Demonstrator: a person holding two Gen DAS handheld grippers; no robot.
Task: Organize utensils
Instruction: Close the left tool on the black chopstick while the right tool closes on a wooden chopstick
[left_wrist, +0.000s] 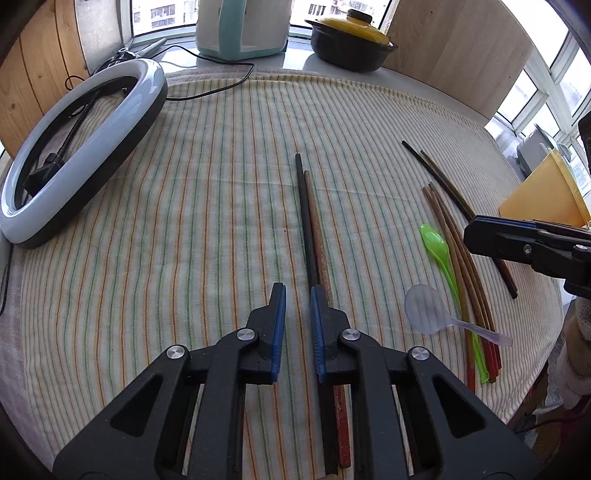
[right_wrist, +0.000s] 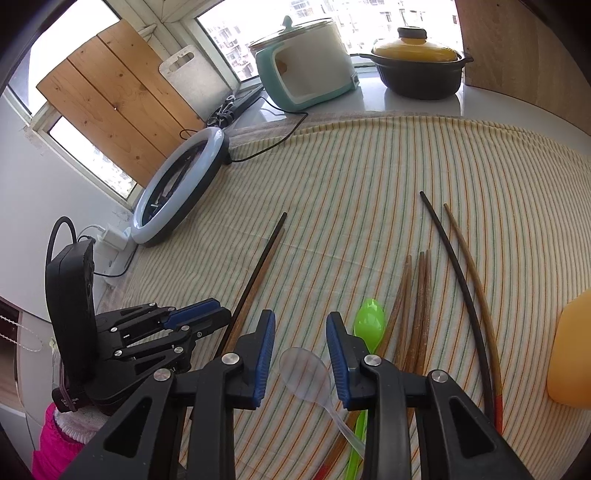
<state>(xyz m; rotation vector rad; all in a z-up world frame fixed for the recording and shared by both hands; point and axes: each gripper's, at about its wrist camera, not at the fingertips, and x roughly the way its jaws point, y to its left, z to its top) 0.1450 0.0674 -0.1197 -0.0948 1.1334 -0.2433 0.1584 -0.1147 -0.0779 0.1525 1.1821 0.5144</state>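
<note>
A black and a brown chopstick (left_wrist: 310, 221) lie side by side on the striped cloth (left_wrist: 184, 221). My left gripper (left_wrist: 297, 299) hovers over their near ends, its jaws a narrow gap apart with only cloth between them. The pair runs under its right finger. My right gripper (right_wrist: 300, 321) stands open over a clear plastic spoon (right_wrist: 304, 369), whose bowl lies between the pads without touching them. A green spoon (right_wrist: 369, 321) and a bundle of brown chopsticks (right_wrist: 417, 295) lie just right of it, then two long chopsticks (right_wrist: 461, 266).
A ring light (left_wrist: 146, 99) lies at the cloth's left edge with its cable. A teal and white cooker (right_wrist: 306, 66) and a black pot with a yellow lid (right_wrist: 421, 66) stand on the sill behind. A yellow container (right_wrist: 572, 350) sits at the right.
</note>
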